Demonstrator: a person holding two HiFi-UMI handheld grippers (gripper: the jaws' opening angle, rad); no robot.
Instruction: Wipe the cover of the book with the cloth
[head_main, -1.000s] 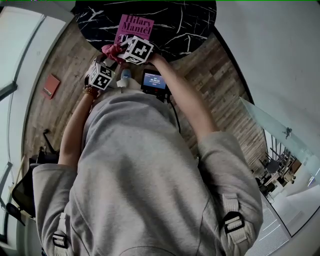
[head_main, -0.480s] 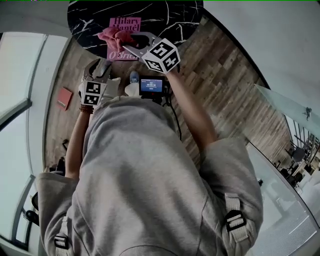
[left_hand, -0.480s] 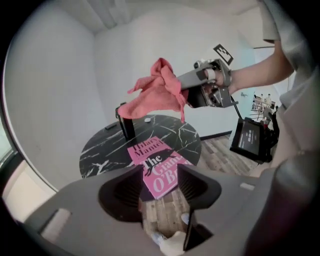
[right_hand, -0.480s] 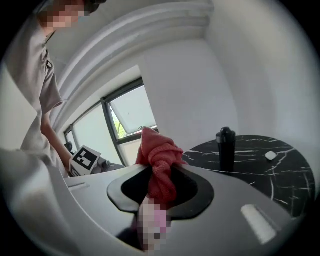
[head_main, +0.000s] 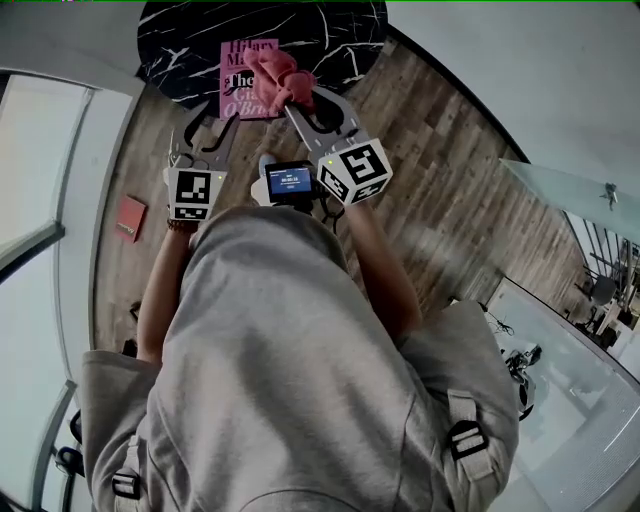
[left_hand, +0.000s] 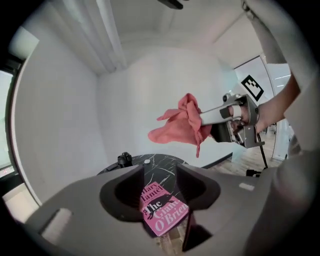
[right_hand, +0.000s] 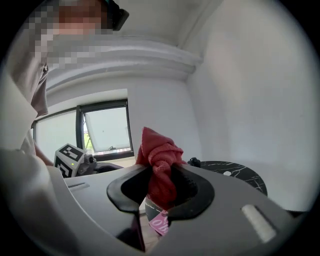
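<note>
A pink book lies on the round black marble table, near its edge. My right gripper is shut on a bunched pink cloth and holds it in the air above the book. The left gripper view shows the cloth hanging clear of the table. In the right gripper view it fills the gap of that gripper. My left gripper hovers short of the table edge. Its jaws are closing with nothing between them, and beyond them lies the book.
A small black knob sits at the table's far edge. A red flat thing lies on the wooden floor to the left. A device with a lit screen hangs at the person's chest. Glass panels stand to the right.
The right gripper has lifted the cloth off the book's cover and drawn back toward the person. The left gripper has also pulled back from the table.
</note>
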